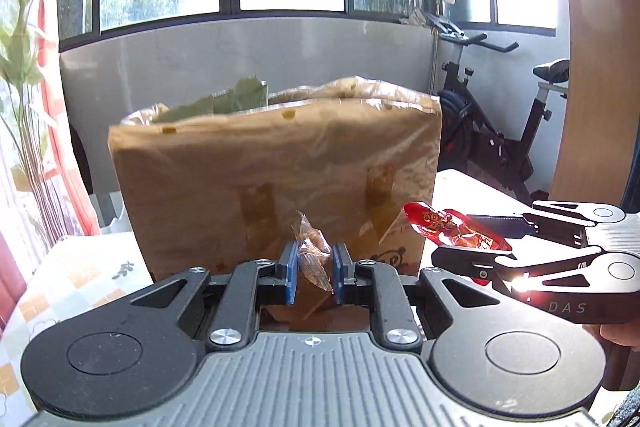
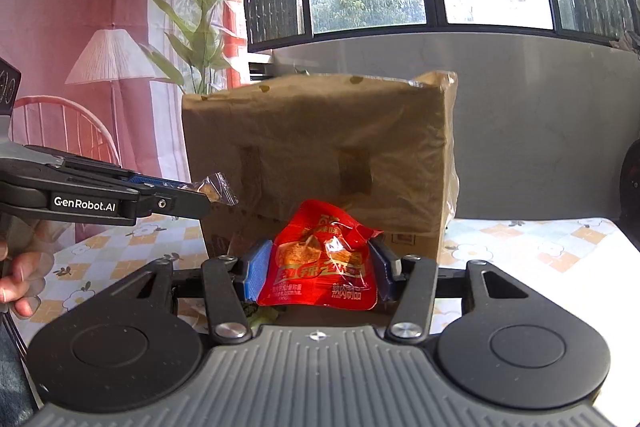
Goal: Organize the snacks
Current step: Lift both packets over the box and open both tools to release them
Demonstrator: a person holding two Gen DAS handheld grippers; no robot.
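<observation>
A: State the condition of the left gripper.

B: Its blue pads stand narrow, clamped on a small clear-wrapped snack with brown contents. The wrapper's twisted end projects above the pads. In the right wrist view the same gripper enters from the left edge, with the snack at its tip.

A: And the right gripper?

B: Closed on a red snack packet printed with white and yellow characters. The packet is crumpled between the pads. In the left wrist view this gripper reaches in from the right, packet held edge-on.

A: Location of the items relative to the table?

B: Both are held above it, off the checked floral cloth, near its front. A brown paper bag lined with clear plastic stands upright behind them, toward the table's far edge, mouth open. Green packaging shows above its rim.

A: Background?

B: Windows, an exercise bike at right, a plant at left.
</observation>
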